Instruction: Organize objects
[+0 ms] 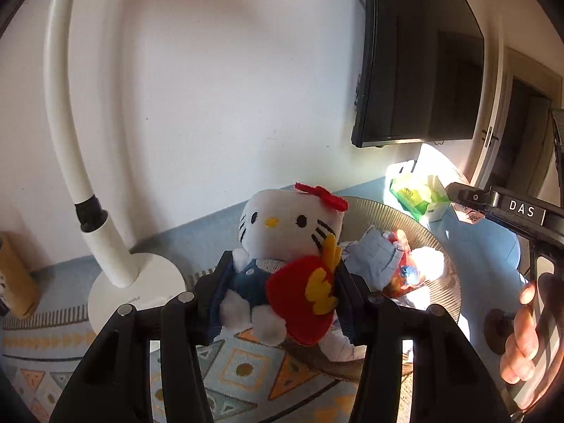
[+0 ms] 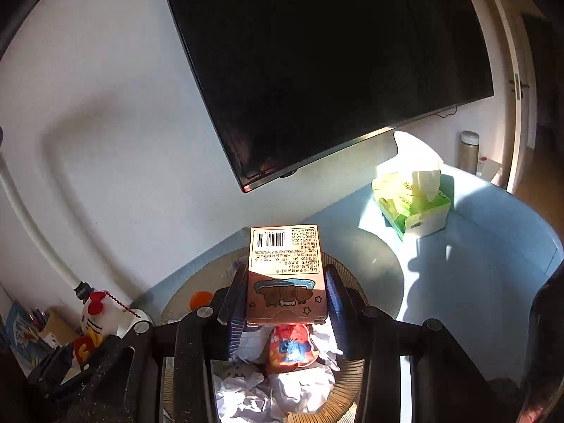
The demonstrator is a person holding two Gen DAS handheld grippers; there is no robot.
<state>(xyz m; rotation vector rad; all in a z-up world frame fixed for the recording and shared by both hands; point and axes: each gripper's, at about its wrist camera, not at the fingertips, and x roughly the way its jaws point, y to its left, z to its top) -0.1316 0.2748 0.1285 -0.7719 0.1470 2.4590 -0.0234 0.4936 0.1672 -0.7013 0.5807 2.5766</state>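
My left gripper point(image 1: 285, 275) is shut on a white cat plush point(image 1: 282, 246) with a red bow, blue overalls and a red heart, held above the patterned mat. The plush also shows at the lower left of the right wrist view point(image 2: 100, 317). My right gripper point(image 2: 283, 299) is shut on a small pink carton point(image 2: 285, 275) with a barcode and cartoon animals, held over a round ribbed bowl point(image 2: 356, 384). The bowl holds crumpled white paper point(image 2: 246, 391) and a red snack bag point(image 2: 290, 345). The bowl shows in the left wrist view point(image 1: 437, 246) too.
A white lamp point(image 1: 116, 257) with a round base stands left of the bowl. A green tissue pack point(image 2: 412, 201) lies on the blue table point(image 2: 476, 282) at the back right. A dark TV point(image 2: 335, 70) hangs on the wall. A thermos point(image 2: 469, 151) stands far right.
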